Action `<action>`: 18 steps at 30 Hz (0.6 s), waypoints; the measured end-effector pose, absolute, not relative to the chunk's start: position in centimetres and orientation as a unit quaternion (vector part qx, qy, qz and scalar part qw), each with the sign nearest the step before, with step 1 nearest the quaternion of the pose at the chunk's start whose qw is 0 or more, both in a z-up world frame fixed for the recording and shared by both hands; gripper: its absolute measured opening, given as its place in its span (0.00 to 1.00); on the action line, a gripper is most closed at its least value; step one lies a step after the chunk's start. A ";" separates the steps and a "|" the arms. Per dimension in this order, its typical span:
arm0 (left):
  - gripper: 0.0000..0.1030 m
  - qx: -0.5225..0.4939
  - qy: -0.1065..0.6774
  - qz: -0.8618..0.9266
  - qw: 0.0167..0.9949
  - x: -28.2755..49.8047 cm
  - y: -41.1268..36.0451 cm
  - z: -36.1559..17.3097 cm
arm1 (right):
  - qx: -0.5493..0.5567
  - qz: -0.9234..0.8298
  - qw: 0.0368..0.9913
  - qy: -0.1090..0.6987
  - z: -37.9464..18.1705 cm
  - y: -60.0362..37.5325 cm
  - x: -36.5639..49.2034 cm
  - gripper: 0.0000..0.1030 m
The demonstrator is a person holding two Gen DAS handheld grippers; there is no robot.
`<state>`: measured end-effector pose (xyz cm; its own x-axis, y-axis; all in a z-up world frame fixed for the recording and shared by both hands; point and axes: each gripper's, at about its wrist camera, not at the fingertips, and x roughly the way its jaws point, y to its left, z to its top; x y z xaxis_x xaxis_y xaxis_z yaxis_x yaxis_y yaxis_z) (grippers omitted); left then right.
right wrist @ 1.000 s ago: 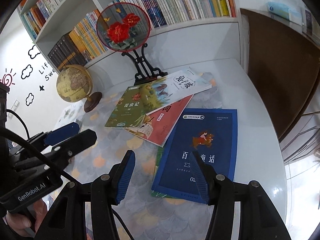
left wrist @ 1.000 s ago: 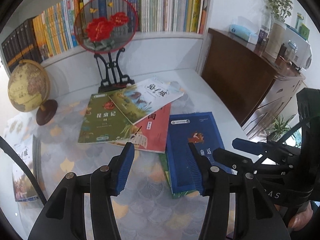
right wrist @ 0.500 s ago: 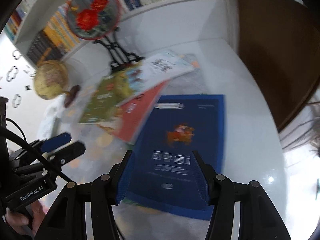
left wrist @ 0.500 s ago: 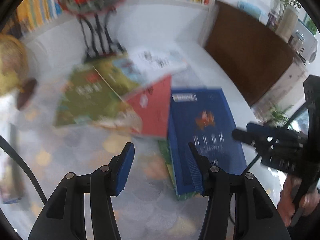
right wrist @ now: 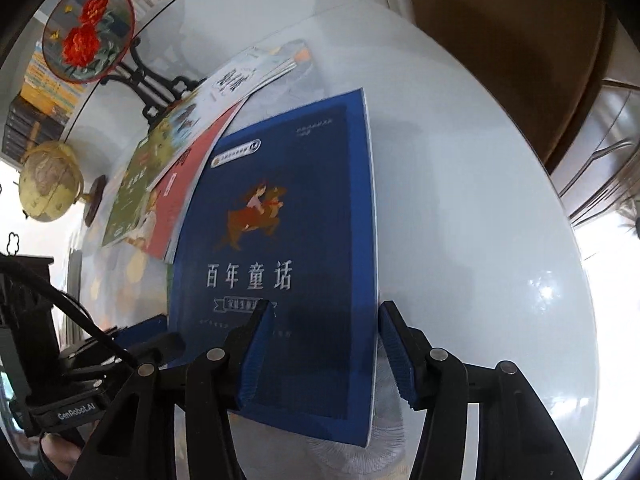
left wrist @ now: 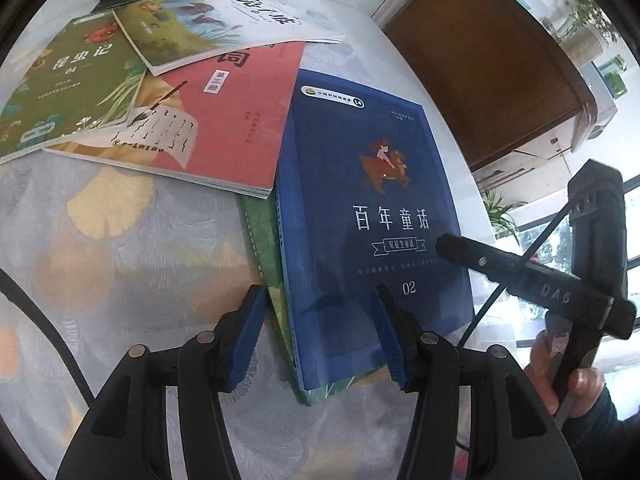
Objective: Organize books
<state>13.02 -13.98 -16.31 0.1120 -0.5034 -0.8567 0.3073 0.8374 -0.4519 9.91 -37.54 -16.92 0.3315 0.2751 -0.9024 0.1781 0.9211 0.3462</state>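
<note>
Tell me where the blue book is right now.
The blue book lies flat on the table, atop a green book, just right of the red book; both wrist views show it under open grippers.

Two black hand-held grippers with blue ribbed pads point steeply downward, side by side. The left gripper and right gripper both hold their jaws apart, gripping nothing.
</note>
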 end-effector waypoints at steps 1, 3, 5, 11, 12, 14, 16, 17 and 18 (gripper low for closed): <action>0.49 -0.083 0.608 -0.275 0.740 13.1 -13.9 -16.4 | 0.190 0.032 0.792 0.580 -17.0 -37.3 9.9 0.52; 0.49 -0.085 0.608 -0.277 0.739 13.2 -13.9 -16.5 | 0.187 0.037 0.792 0.580 -16.9 -37.0 9.8 0.52; 0.49 -0.083 0.607 -0.277 0.740 13.2 -14.0 -16.4 | 0.181 0.043 0.793 0.581 -16.7 -36.5 9.6 0.52; 0.49 -0.065 0.607 -0.284 0.739 11.8 -13.5 -16.0 | 0.122 0.043 0.803 0.582 -15.9 -34.6 8.6 0.52; 0.49 -0.071 0.610 -0.286 0.736 11.3 -13.3 -16.1 | 0.113 0.040 0.801 0.586 -15.8 -34.2 8.2 0.52; 0.49 -0.077 0.611 -0.287 0.733 10.4 -13.1 -16.3 | 0.094 0.034 0.798 0.594 -16.0 -33.7 7.5 0.52; 0.49 -0.078 0.609 -0.285 0.736 9.5 -13.0 -16.4 | 0.069 0.031 0.797 0.599 -16.2 -33.0 6.8 0.52; 0.49 -0.078 0.608 -0.284 0.737 9.1 -13.0 -16.4 | 0.055 0.028 0.799 0.599 -16.2 -32.6 6.4 0.52; 0.49 -0.076 0.609 -0.284 0.737 8.9 -13.0 -16.3 | 0.048 0.027 0.799 0.599 -16.2 -32.4 6.3 0.52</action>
